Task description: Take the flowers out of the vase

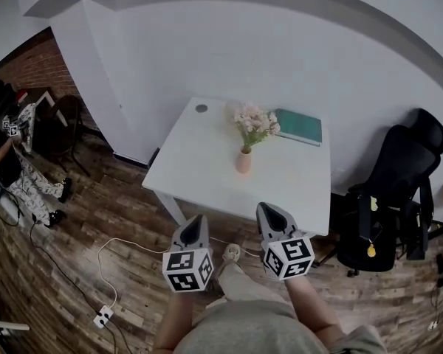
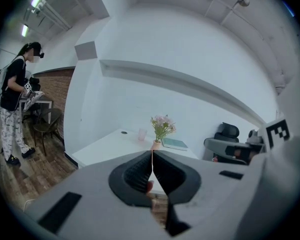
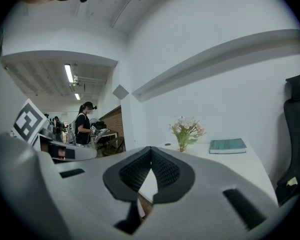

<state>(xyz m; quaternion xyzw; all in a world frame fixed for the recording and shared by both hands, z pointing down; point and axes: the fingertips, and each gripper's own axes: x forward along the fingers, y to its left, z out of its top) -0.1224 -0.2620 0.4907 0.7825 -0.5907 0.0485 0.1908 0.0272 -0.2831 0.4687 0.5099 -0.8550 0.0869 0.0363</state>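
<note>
A bunch of pale pink flowers (image 1: 255, 123) stands in a small pink vase (image 1: 244, 160) near the middle of the white table (image 1: 207, 161). The same flowers (image 2: 162, 126) and vase (image 2: 155, 145) appear ahead in the left gripper view, and the flowers (image 3: 187, 127) and vase (image 3: 182, 147) in the right gripper view too. My left gripper (image 1: 197, 223) and right gripper (image 1: 269, 214) hover side by side in front of the table's near edge, well short of the vase. Both are shut, nothing between the jaws.
A green book (image 1: 298, 126) lies behind the vase; a clear cup (image 2: 142, 134) and a small dark disc (image 1: 201, 108) sit at the table's far side. A black office chair (image 1: 391, 198) stands right of the table. A person (image 2: 15, 104) stands far left. Cables and a power strip (image 1: 102, 318) lie on the floor.
</note>
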